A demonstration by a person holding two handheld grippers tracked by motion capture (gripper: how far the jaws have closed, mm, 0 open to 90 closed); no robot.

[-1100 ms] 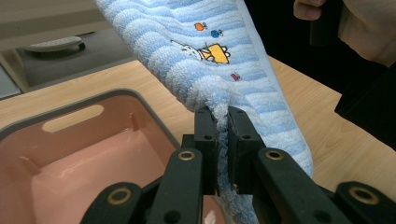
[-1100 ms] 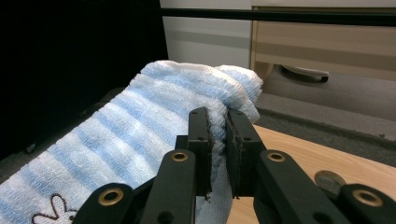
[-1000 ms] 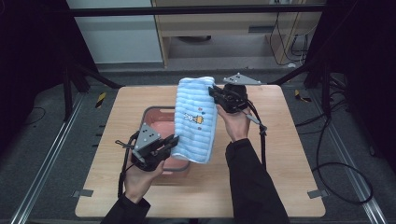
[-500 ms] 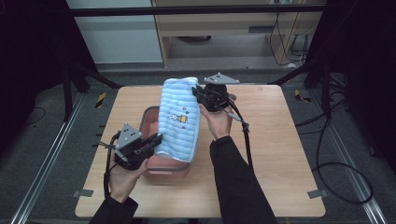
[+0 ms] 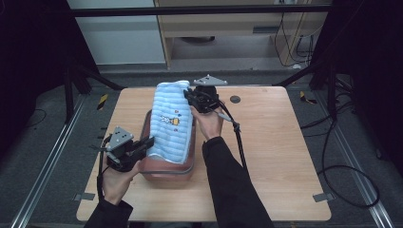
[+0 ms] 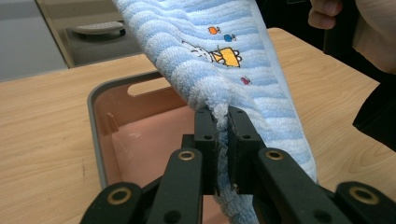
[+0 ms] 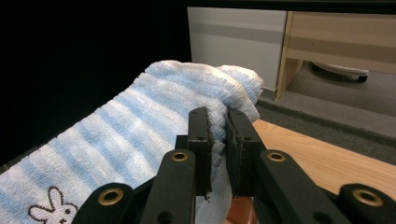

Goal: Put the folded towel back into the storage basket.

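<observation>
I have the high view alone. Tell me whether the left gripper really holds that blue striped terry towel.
Observer: Yes. The left gripper has both jaws pinched on a corner of the blue striped terry towel.
Operator: Report the right one.
Observer: The right gripper is shut on the towel's bunched far end.
Operator: Check inside the pink plastic tub.
Observer: The visible floor of the pink plastic tub is bare; the towel hides the rest.

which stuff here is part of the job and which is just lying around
In the job: striped towel, pinched at each end by the left gripper and right gripper; pink tub under it.

Lying about: black disc on the table; floor cables.
</observation>
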